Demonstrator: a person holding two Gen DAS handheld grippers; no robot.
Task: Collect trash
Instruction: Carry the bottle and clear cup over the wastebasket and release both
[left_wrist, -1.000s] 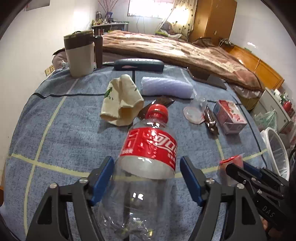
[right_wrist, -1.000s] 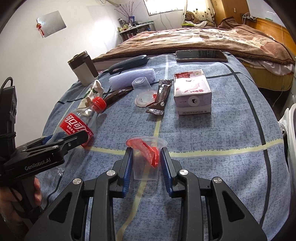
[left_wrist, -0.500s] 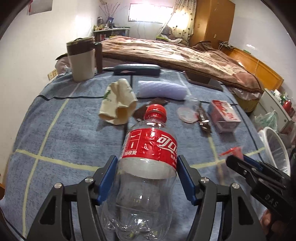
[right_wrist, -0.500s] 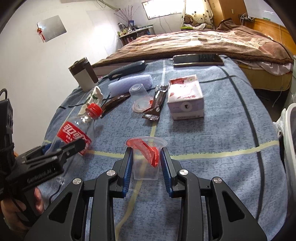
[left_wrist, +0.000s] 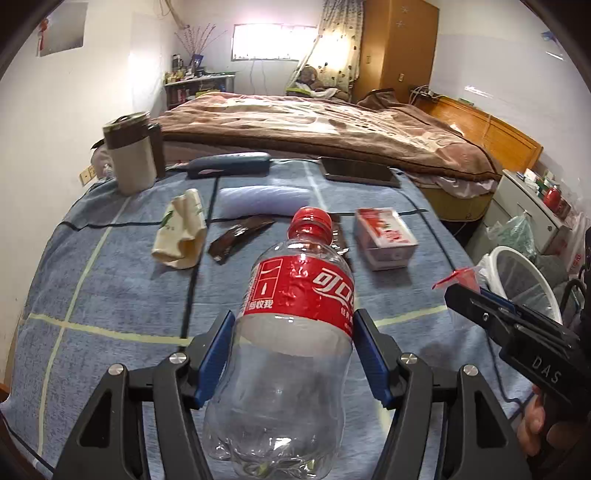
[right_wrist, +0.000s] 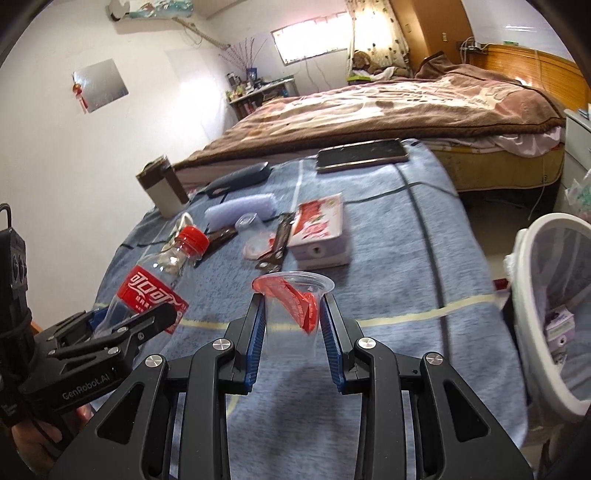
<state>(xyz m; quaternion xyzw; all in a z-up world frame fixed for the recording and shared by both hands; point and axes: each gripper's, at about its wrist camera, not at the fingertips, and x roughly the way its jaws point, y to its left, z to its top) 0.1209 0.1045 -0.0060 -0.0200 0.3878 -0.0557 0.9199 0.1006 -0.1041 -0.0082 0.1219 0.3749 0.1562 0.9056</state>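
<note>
My left gripper (left_wrist: 291, 321) is shut on an empty clear cola bottle (left_wrist: 295, 314) with a red label and red cap, held above the blue table cloth; the bottle also shows in the right wrist view (right_wrist: 159, 280). My right gripper (right_wrist: 293, 302) is shut on a clear plastic cup (right_wrist: 293, 314) with a red wrapper inside, lifted off the table. A white mesh trash bin (right_wrist: 554, 314) stands at the right beside the table, with a small box in it; it shows in the left wrist view too (left_wrist: 524, 280).
On the table lie a crumpled cream paper (left_wrist: 181, 232), brown wrappers (left_wrist: 236, 240), a red-and-white carton (left_wrist: 384, 236), a tipped clear cup (right_wrist: 251, 236), a purple roll (left_wrist: 262, 199), a mug (left_wrist: 131, 151), a dark case (left_wrist: 229, 164) and a phone (left_wrist: 358, 171). A bed lies beyond.
My left gripper closed on the bottle and lifted it. Both grippers rose from the table and swung right, bringing the trash bin into view.
</note>
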